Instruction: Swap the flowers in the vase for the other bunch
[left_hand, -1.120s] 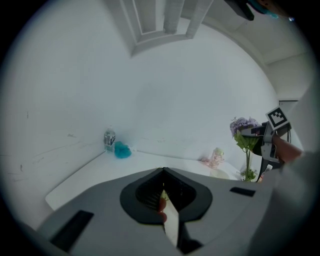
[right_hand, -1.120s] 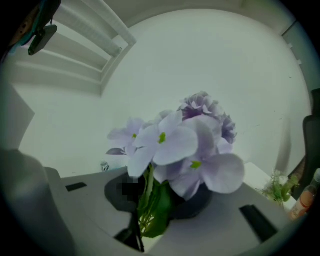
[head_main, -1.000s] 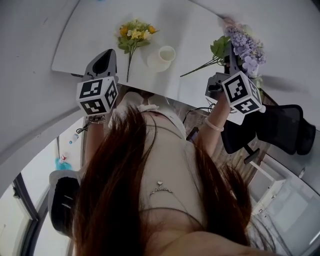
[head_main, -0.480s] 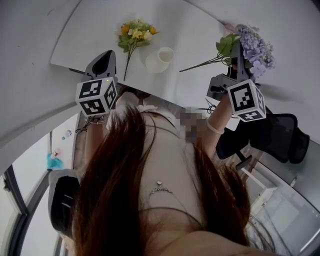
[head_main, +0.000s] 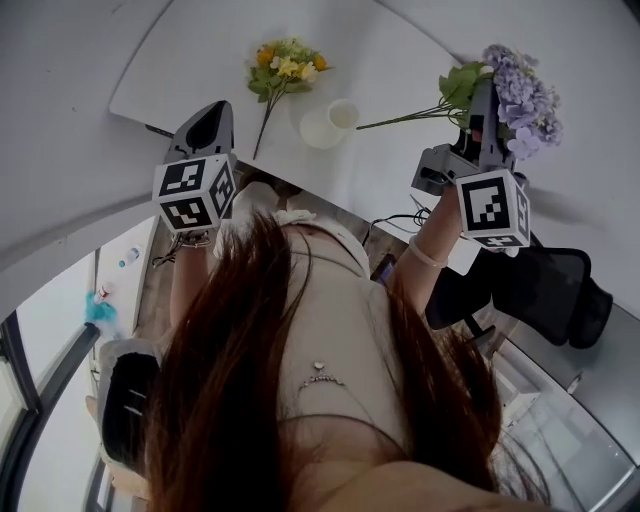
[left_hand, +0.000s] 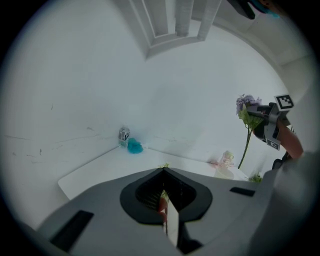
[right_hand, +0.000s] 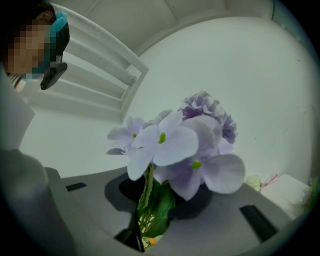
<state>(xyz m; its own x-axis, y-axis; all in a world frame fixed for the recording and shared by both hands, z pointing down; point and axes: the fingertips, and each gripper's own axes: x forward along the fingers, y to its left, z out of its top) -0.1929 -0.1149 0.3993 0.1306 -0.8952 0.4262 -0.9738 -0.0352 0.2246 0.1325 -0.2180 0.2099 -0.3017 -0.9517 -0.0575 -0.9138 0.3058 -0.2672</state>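
**Purple bunch in the right gripper, yellow bunch on the tabletop**

One white vase stands near the tabletop's near edge. There are two bunches. The yellow bunch lies flat just left of the vase, heads toward the far edge. The purple bunch is in the air over the right edge, its stems clamped in the right gripper's narrowly parted jaws. The left gripper, second of the two, is at the near edge, its jaws pressed together on nothing

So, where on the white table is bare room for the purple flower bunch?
Bare: the white table left of the yellow flower bunch, and right of the white round vase, toward the purple flower bunch in the right gripper. Crowded: between the yellow bunch and vase.
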